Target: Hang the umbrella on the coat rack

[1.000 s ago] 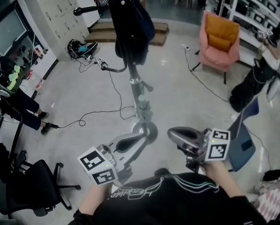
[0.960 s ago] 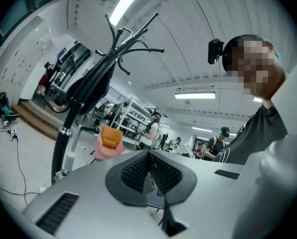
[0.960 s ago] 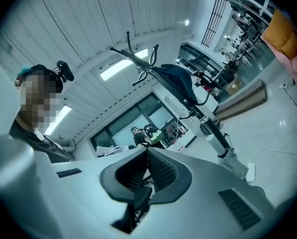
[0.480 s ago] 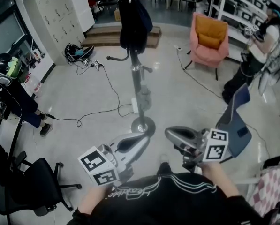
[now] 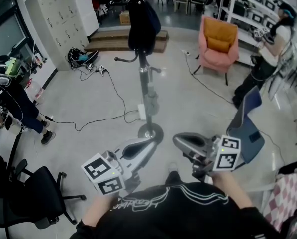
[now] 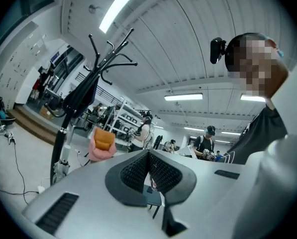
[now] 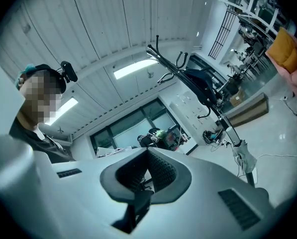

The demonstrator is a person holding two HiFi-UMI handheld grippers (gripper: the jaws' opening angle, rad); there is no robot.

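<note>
The left tongs (image 6: 148, 158) and the right tongs (image 7: 148, 156) are both clenched on nothing, side by side near the person. Farther off, the dark umbrella (image 5: 142, 21) hangs high on the coat rack (image 5: 147, 86), left of a pink armchair (image 5: 219, 43).

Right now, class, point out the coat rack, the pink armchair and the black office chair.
coat rack (image 5: 146, 86), head view, on its upright pole.
pink armchair (image 5: 217, 59), head view, on the front of its seat.
black office chair (image 5: 36, 195), head view, on its seat.
</note>
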